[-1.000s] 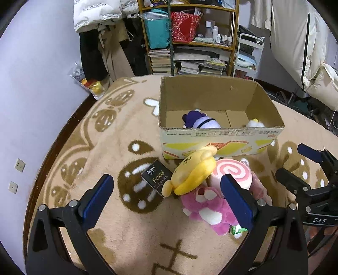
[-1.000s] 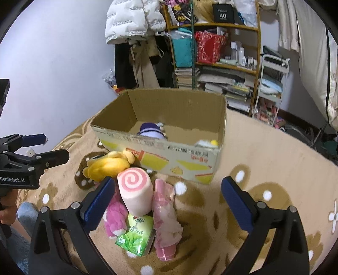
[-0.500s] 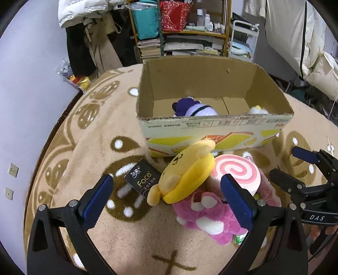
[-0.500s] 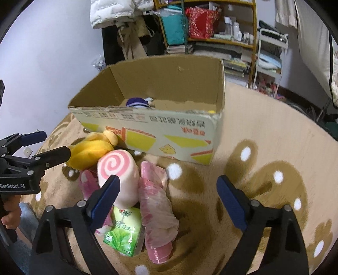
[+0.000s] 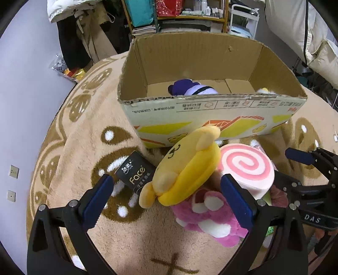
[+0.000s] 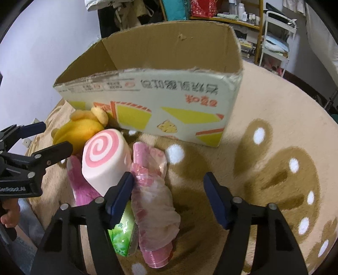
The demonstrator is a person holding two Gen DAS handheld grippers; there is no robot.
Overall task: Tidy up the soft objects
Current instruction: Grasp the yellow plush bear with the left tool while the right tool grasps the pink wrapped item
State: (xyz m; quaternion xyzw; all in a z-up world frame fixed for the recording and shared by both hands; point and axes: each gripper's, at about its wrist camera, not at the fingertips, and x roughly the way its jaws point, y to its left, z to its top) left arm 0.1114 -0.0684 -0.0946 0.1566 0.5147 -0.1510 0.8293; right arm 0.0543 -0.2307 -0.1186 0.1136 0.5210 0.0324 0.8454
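A pile of soft things lies on the rug in front of an open cardboard box (image 5: 211,110) (image 6: 169,93). A yellow plush (image 5: 186,169) (image 6: 78,131) leans on a pink swirl roll cushion (image 5: 247,167) (image 6: 105,158), above a magenta plush (image 5: 211,215) (image 6: 81,188). A pink plastic-wrapped pack (image 6: 154,194) and a green tissue pack (image 6: 122,232) lie beside them. A purple plush (image 5: 190,88) sits in the box. My left gripper (image 5: 166,198) is open, its jaws either side of the yellow plush. My right gripper (image 6: 169,196) is open over the pink pack.
A black tissue pack marked Face (image 5: 135,173) lies left of the yellow plush. The beige and brown rug (image 5: 84,148) spreads around. Bookshelves (image 5: 179,14) and hanging clothes (image 5: 69,31) stand behind the box. A white wall (image 5: 25,84) is at the left.
Both grippers have moved forward and down toward the pile. The left one now straddles the yellow plush and the right one hangs over the pink pack. Nothing has been taken hold of.
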